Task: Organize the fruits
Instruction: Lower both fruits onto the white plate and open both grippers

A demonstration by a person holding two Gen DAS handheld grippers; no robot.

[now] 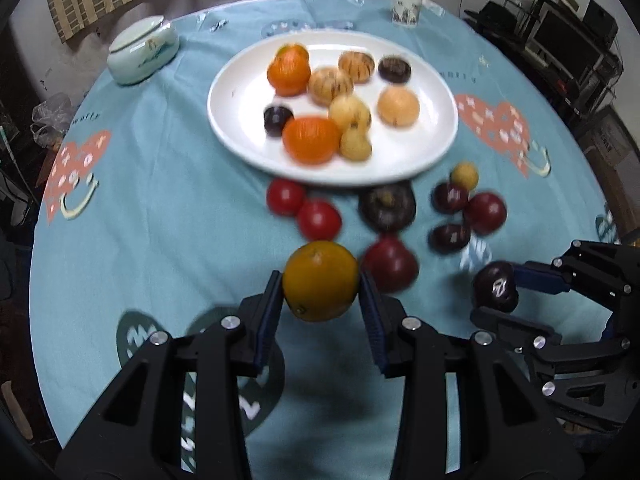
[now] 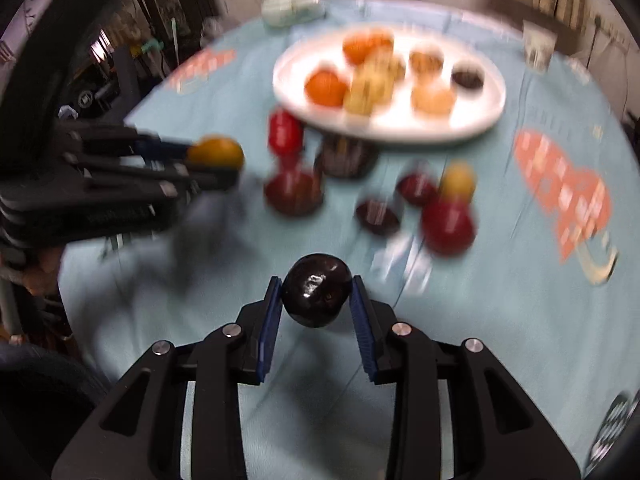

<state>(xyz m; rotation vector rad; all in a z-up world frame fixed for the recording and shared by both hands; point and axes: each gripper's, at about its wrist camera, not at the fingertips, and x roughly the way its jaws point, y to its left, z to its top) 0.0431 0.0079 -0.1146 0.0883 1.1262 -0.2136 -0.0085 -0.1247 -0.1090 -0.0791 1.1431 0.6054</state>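
From the left wrist camera, the left gripper [image 1: 321,294] has its two blue-padded fingers [image 1: 269,312] clamped on an orange [image 1: 320,281], one pad on each side, and the fruit hangs clear of the blue tablecloth [image 1: 168,208]. Just past the fingertips lie two red tomatoes [image 1: 304,208], a dark red fruit [image 1: 390,264] close by the right-hand finger, and a dark round fruit [image 1: 387,205] beyond it; further ahead sits the white plate [image 1: 236,120] with oranges, pale yellow fruits and dark plums already on it. Off to the right of the fingers the right gripper [image 1: 496,286] shows side-on, closed on a dark plum [image 1: 496,286], with a small cluster of plums and one yellow fruit [image 1: 464,176] ahead of it. A lidded ceramic dish [image 1: 142,54] and a paper cup [image 1: 406,6] stand at the far edge. From the right wrist camera, blurred beyond the fingers, the right gripper [image 2: 316,300] is pinched on the dark plum [image 2: 316,295], pads touching both sides, the fruit off the cloth. To the left of these fingers the left gripper [image 2: 216,156] reaches in with the orange [image 2: 216,154] at its tip. Ahead lie the loose red and dark fruits, then the plate [image 2: 472,128].
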